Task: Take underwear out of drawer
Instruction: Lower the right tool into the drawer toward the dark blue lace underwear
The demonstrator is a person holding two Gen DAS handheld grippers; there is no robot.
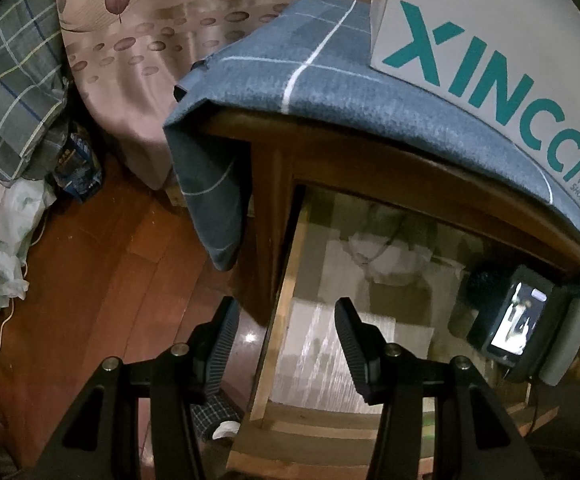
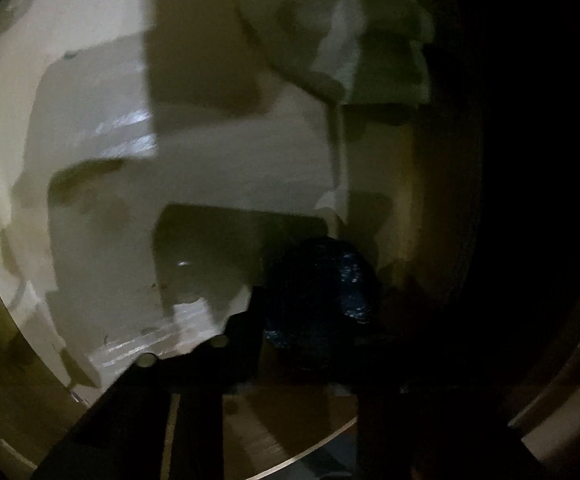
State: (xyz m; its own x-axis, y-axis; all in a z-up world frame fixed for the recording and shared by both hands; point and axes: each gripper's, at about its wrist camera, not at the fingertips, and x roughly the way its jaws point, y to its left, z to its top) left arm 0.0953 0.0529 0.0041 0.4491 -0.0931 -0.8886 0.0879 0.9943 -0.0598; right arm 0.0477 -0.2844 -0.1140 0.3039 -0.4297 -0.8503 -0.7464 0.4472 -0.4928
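The wooden drawer (image 1: 278, 320) stands pulled open under the cabinet top. My left gripper (image 1: 286, 340) is open and empty, hovering above the drawer's left wall. My right gripper (image 2: 313, 300) reaches inside the dim drawer; its body with a lit screen shows in the left wrist view (image 1: 517, 320). A dark blue bundle of underwear (image 2: 329, 280) sits between its fingers, also seen in the left wrist view (image 1: 483, 284). The right finger is lost in shadow, so I cannot tell if the jaws grip it. Pale folded items (image 2: 194, 152) line the drawer.
A blue checked cloth (image 1: 297, 80) covers the cabinet top, with a white XINCCI shoe box (image 1: 489, 40) on it. A bed with pink leaf-print sheet (image 1: 138, 40) stands behind. Plaid bedding (image 1: 14, 92) and white bags (image 1: 2, 240) lie on the wooden floor (image 1: 122, 280) at left.
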